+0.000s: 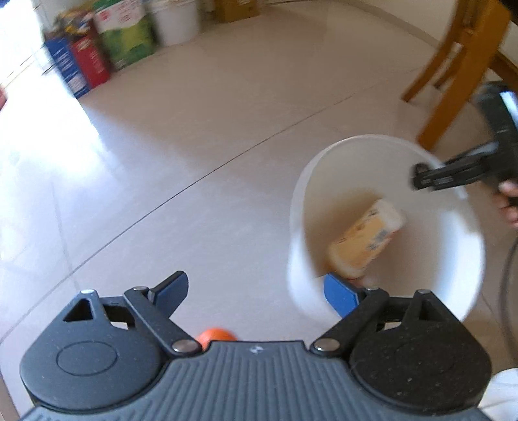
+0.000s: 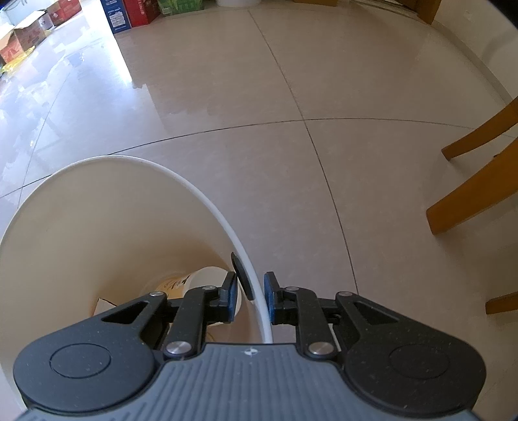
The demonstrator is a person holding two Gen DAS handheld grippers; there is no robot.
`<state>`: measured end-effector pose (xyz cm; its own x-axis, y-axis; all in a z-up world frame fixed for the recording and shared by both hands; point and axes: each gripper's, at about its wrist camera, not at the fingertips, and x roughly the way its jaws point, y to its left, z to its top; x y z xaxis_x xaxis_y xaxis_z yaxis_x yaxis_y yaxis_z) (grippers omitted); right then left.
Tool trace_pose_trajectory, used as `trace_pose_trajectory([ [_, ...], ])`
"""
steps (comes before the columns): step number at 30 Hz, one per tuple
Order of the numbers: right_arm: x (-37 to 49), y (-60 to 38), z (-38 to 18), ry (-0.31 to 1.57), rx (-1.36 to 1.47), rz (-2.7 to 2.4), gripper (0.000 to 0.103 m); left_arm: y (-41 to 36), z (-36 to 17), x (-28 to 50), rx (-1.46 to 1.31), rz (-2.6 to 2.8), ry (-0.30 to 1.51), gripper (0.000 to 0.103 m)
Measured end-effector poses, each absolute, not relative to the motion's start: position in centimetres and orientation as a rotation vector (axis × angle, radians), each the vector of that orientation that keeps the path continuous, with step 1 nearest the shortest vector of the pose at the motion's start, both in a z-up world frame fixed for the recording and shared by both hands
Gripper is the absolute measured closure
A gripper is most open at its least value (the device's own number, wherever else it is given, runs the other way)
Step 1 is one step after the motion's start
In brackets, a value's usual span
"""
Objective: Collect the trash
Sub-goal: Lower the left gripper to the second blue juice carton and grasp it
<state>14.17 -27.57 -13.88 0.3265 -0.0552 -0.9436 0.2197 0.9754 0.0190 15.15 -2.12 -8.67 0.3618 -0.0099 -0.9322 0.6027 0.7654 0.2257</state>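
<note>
A white bucket [image 1: 446,252] is at the right of the left wrist view, blurred, with a yellow packet [image 1: 365,243] lying inside it. My right gripper [image 1: 417,178] is clamped on its far rim, held by a hand [image 1: 510,204]. In the right wrist view the right gripper [image 2: 251,298] has its blue pads on either side of the thin rim of the bucket [image 2: 97,226]. A paper cup [image 2: 197,281] shows at the bottom. My left gripper [image 1: 255,291] is open beside the bucket with nothing between its fingers. A small orange object [image 1: 215,335] peeks out under it on the floor.
Wooden chair legs [image 1: 453,81] stand behind the bucket and at the right [image 2: 469,200]. Coloured cartons [image 1: 87,61] and white pails [image 1: 174,22] line the far wall, with cardboard boxes [image 2: 22,35] further left. The floor is glossy beige tile [image 2: 323,81].
</note>
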Motion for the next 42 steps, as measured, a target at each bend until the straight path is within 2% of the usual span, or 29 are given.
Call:
trace_pose_trajectory([
  [4, 14.3, -27.7, -13.9, 1.226, 0.152, -0.186, 0.082, 3.5, -11.3, 16.6, 0.505, -0.31, 1.213, 0.011],
  [13, 14.4, -27.9, -14.0, 1.229, 0.176, -0.223, 0.081, 15.5, -22.2, 18.8, 0.244, 0.034, 1.386, 0.012],
  [17, 14.4, -27.7, -14.0, 1.229, 0.174, -0.24, 0.08, 18.2, -26.2, 18.8, 0.23, 0.124, 1.447, 0.014],
  [22, 14.2, -27.5, -13.9, 1.224, 0.176, -0.255, 0.079, 21.0, -28.5, 18.9, 0.138, 0.144, 1.471, 0.014],
  [27, 14.3, -27.7, -14.0, 1.219, 0.194, -0.272, 0.079, 21.3, -30.5, 19.1, 0.159, 0.156, 1.486, 0.014],
  [31, 14.4, -27.7, -14.1, 1.221, 0.189, -0.28, 0.078, 21.4, -32.1, 19.0, 0.154, 0.165, 1.487, 0.022],
  [36, 14.6, -27.4, -14.2, 1.228, 0.175, -0.29, 0.078, 21.0, -33.0, 18.6, 0.174, 0.166, 1.479, 0.038],
  [40, 14.7, -27.1, -14.2, 1.233, 0.166, -0.291, 0.077, 20.4, -33.1, 18.5, 0.192, 0.152, 1.464, 0.045],
  [42, 14.8, -27.0, -14.2, 1.234, 0.167, -0.292, 0.077, 20.3, -32.9, 18.3, 0.202, 0.15, 1.462, 0.045],
])
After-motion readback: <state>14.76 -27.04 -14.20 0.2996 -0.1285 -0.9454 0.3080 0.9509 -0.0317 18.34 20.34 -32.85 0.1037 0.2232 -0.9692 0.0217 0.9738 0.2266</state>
